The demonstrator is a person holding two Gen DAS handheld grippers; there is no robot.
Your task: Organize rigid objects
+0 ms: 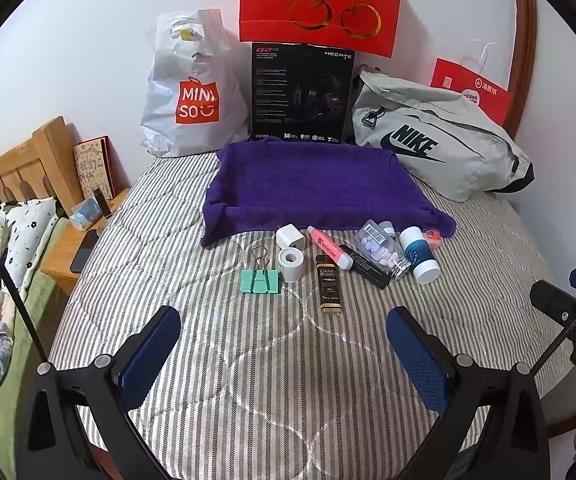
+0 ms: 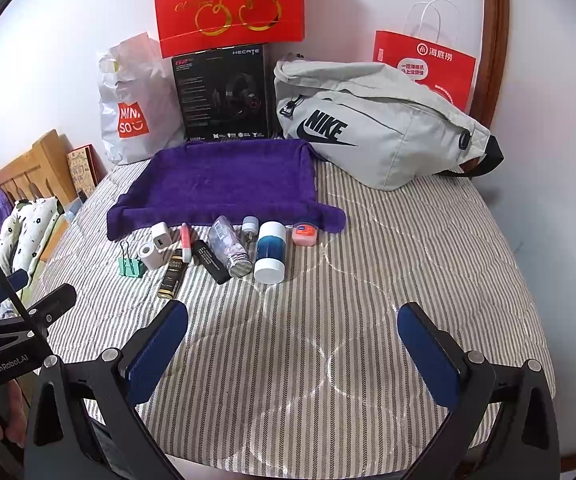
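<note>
A row of small objects lies on the striped bed in front of a purple towel (image 1: pixel 312 184) (image 2: pixel 223 180): a green binder clip (image 1: pixel 259 280) (image 2: pixel 131 266), a white tape roll (image 1: pixel 290 265) (image 2: pixel 149 255), a white charger (image 1: pixel 290 237) (image 2: pixel 159 236), a small brown bottle (image 1: pixel 330 289) (image 2: pixel 173 276), a pink tube (image 1: pixel 328 247) (image 2: pixel 186 243), a black stick (image 1: pixel 364 266) (image 2: pixel 212 267), a clear pill jar (image 1: pixel 384 250) (image 2: pixel 229 249), a blue and white bottle (image 1: pixel 418 255) (image 2: pixel 271 252) and a pink tin (image 2: pixel 304 234). My left gripper (image 1: pixel 283 344) and right gripper (image 2: pixel 294 340) are open and empty, hovering before the row.
A Miniso bag (image 1: pixel 191 92), a black headset box (image 1: pixel 302 94), a red gift bag (image 1: pixel 320 0), a grey Nike bag (image 1: pixel 436 136) (image 2: pixel 376 120) and a red paper bag (image 2: pixel 424 66) stand along the wall. A wooden nightstand (image 1: pixel 71 248) is at the left.
</note>
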